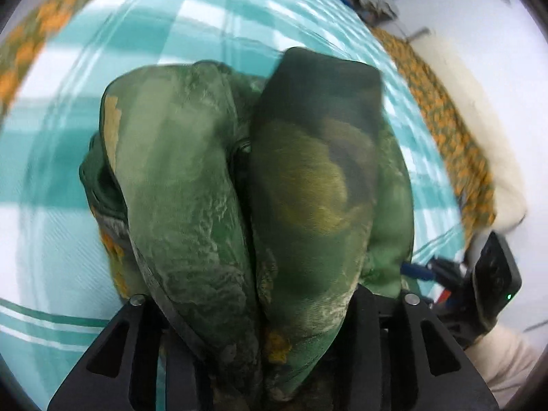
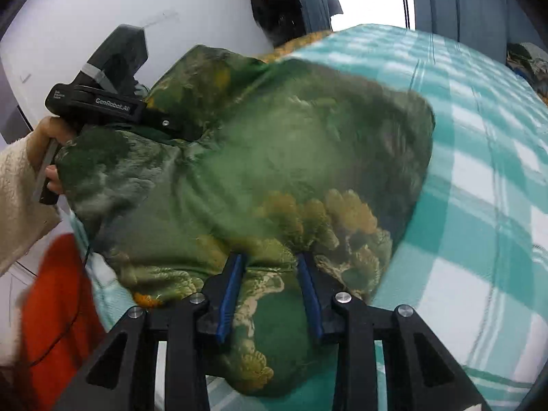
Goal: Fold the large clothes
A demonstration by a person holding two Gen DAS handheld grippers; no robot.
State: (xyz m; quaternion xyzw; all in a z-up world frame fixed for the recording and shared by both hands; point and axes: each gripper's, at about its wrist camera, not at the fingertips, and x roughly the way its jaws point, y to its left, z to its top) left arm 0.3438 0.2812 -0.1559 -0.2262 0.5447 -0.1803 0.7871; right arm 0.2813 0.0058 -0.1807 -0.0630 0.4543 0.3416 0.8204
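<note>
A large green garment (image 2: 274, 157) with yellow flower print lies bunched on a teal and white checked bedsheet (image 2: 479, 185). In the left wrist view the garment (image 1: 219, 188) drapes over both fingers and hides them; the left gripper (image 1: 253, 157) is shut on a fold of it. The left gripper's black body (image 2: 102, 102) shows in the right wrist view at the garment's far left edge. My right gripper (image 2: 270, 263) has its blue-padded fingers (image 2: 233, 281) spread apart, with garment cloth lying between and under them. The right gripper's body (image 1: 489, 281) shows at the lower right of the left wrist view.
An orange and green patterned blanket (image 1: 452, 130) borders the checked sheet (image 1: 68, 157). A white wall (image 2: 102, 10) stands behind the bed. A red cloth (image 2: 58, 301) hangs at the lower left. A person's cream sleeve (image 2: 13, 198) holds the left gripper.
</note>
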